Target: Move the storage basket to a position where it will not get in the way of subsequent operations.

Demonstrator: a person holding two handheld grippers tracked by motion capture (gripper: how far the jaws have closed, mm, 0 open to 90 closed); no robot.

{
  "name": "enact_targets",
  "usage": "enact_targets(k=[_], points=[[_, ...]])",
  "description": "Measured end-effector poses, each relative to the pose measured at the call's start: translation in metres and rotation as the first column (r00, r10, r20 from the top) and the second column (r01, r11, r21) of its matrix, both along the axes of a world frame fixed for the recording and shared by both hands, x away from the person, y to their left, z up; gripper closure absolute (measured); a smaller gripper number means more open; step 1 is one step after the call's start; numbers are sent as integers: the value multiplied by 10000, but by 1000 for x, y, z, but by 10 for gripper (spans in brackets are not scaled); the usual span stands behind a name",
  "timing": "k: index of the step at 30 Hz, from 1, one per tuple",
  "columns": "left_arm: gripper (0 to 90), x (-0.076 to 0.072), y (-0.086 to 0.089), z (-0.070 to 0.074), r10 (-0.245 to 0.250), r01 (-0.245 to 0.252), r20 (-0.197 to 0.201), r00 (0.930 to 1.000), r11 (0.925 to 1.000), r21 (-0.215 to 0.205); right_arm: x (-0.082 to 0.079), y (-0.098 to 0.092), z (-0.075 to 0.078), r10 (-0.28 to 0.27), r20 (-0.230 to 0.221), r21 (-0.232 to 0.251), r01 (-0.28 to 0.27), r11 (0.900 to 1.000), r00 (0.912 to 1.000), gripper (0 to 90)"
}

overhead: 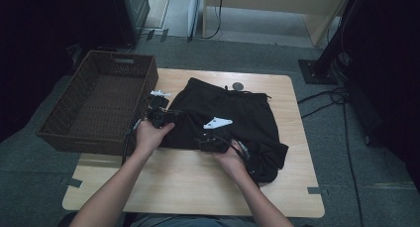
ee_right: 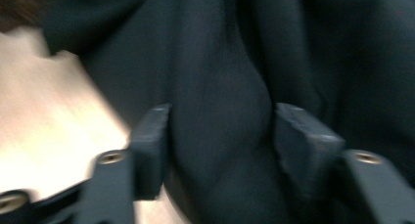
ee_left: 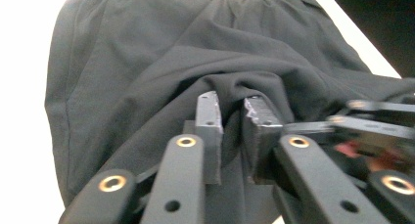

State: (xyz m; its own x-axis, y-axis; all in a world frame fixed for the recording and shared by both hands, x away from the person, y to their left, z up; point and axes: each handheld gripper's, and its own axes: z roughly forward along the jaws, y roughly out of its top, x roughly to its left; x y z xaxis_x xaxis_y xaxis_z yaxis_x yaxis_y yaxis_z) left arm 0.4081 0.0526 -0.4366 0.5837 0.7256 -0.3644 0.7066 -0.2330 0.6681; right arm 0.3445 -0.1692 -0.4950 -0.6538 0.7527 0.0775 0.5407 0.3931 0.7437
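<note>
The left gripper (overhead: 167, 117) sits at the left edge of the black fabric shorts (overhead: 233, 120); in the left gripper view (ee_left: 231, 131) its jaws stand a narrow gap apart with a raised fold of the dark cloth (ee_left: 186, 82) between them, and as far as that view shows the pads are loosened rather than pinching, so it counts as released. The right gripper (overhead: 210, 141) lies at the near edge of the same garment, just right of the left one. In the right gripper view (ee_right: 220, 136), which is blurred, its jaws are spread wide on either side of a bulging ridge of the black cloth (ee_right: 225, 77), apparently without pressing it: released as well.

The shorts are spread over the middle of the light wooden surface (overhead: 198, 187), waistband toward the far edge, with a bunched corner at the near right. A small dark round disc (overhead: 238, 86) lies on the surface just beyond the waistband. At the far left, touching the surface's edge, stands a brown woven rectangular basket (overhead: 64, 119), close beside the left gripper. Black cables (overhead: 327, 100) run over the grey floor to the right.
</note>
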Motion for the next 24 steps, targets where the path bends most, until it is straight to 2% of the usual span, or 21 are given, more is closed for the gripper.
enact_targets(k=[1,3,4,6,8,11,14,17,19,22,24], points=[[746,-5,2,2,-58,59,180,9998,10000,-50,3,4,-3,-33,-99,-181,31,9998,9999,563],[658,-11,5,6,-199,208,334,9992,9995,-253,7,5,-9,145,-440,-278,-158,9995,9989,791],[626,-14,7,7,-209,222,292,9994,9988,-431,7,5,-9,217,-621,-249,-233,9994,9978,829],[585,-25,12,11,-354,373,378,9987,9979,-528,7,2,-3,442,-1000,-116,-456,9989,9940,845],[561,-36,15,14,-476,501,631,9969,9980,-381,2,-1,11,763,-1079,75,-760,9971,9912,848],[548,-52,21,18,-503,508,1016,9936,9987,-28,-3,-6,37,1157,-859,360,-1129,9929,9896,848],[531,-65,28,22,-399,433,1195,9920,9987,-260,6,-15,71,1243,-734,839,-1181,9895,9895,848],[525,-73,33,25,-274,344,1412,9896,9983,-475,29,-19,93,872,-605,656,-832,9944,9944,845],[525,-75,35,24,-321,413,1421,9893,9972,-624,55,-23,102,335,-600,510,-304,9982,9976,843],[527,-76,35,18,-414,500,1323,9903,9968,-622,93,-29,94,-591,-584,299,609,9977,9965,837],[529,-76,34,13,-470,554,1190,9918,9961,-682,113,-36,77,-1154,-964,644,1219,9905,9886,830]])
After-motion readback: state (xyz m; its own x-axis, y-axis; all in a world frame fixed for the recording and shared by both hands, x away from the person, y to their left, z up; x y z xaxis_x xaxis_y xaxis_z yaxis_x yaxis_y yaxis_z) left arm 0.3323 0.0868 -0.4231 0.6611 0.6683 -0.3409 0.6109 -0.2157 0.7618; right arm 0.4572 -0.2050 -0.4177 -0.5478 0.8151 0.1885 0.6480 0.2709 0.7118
